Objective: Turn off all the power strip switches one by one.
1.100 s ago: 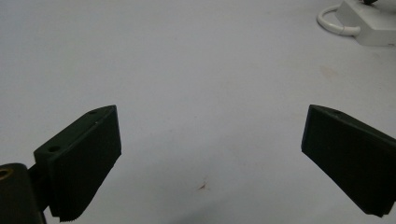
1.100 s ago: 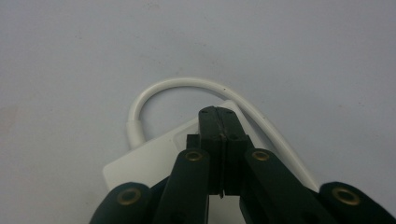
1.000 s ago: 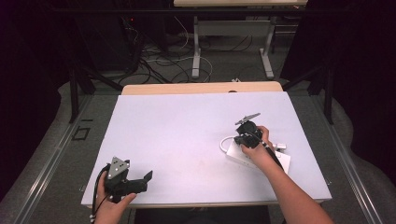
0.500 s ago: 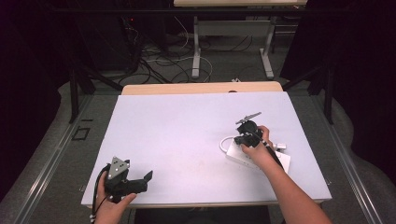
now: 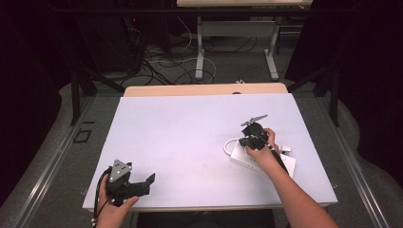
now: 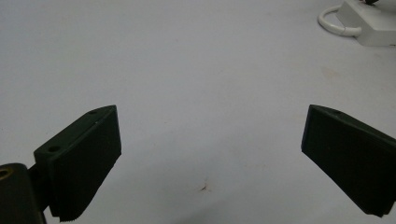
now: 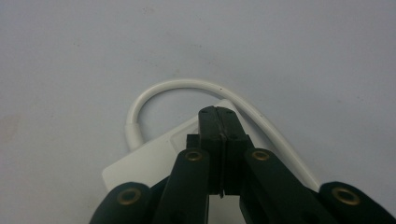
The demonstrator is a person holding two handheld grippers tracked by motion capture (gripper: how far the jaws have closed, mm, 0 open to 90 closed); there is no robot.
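table (image 5: 190,128): white top | on it: white power strip (image 5: 240,159), looped cable (image 5: 227,146)

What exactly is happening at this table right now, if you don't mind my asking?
A person sits at a white table with a two-jaw gripper in each hand. The right gripper has its jaws pressed together over a white power strip on the right side of the table, whose white cable loops out beside it; nothing shows between the jaws. The left gripper rests near the front left corner, jaws wide open over bare tabletop, holding nothing.
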